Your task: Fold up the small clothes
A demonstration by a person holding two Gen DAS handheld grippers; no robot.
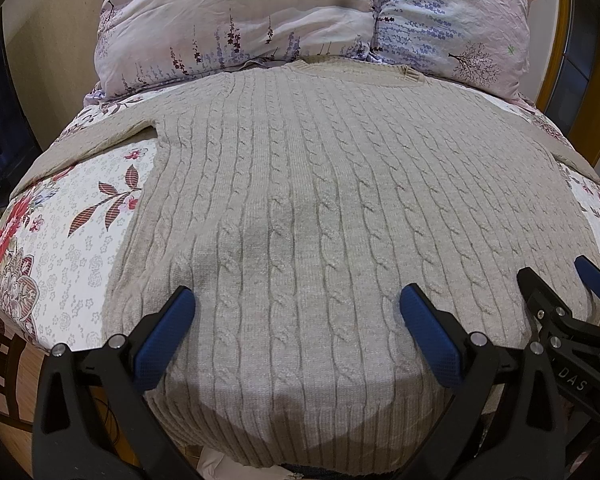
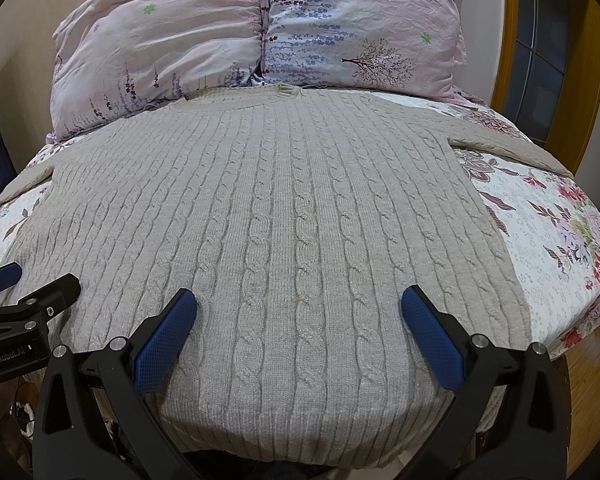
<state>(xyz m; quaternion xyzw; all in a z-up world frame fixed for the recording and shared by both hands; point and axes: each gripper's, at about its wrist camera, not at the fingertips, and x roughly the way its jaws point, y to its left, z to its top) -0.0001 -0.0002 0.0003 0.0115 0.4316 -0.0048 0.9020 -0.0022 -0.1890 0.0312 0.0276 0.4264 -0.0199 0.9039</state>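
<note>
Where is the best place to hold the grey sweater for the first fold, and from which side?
Probably the bottom hem corners of the sweater: it lies flat, hem nearest, collar by the pillows. Come from the hem side, left hand-held gripper and right hand-held gripper already open above it.

The left gripper (image 1: 296, 300) was spread wide, its two blue-padded fingers (image 1: 166, 334) well apart and angled outward from the black frame, nothing held between them. The right gripper (image 2: 298, 300) stood the same way, fingers (image 2: 432, 338) splayed wide and holding nothing. Both pointed forward and slightly downward, level with each other. The two grippers sat side by side and near one another: the right one's black linkage and a blue fingertip showed at the right edge of the left wrist view, and the left one's frame showed at the left edge of the right wrist view.
</note>
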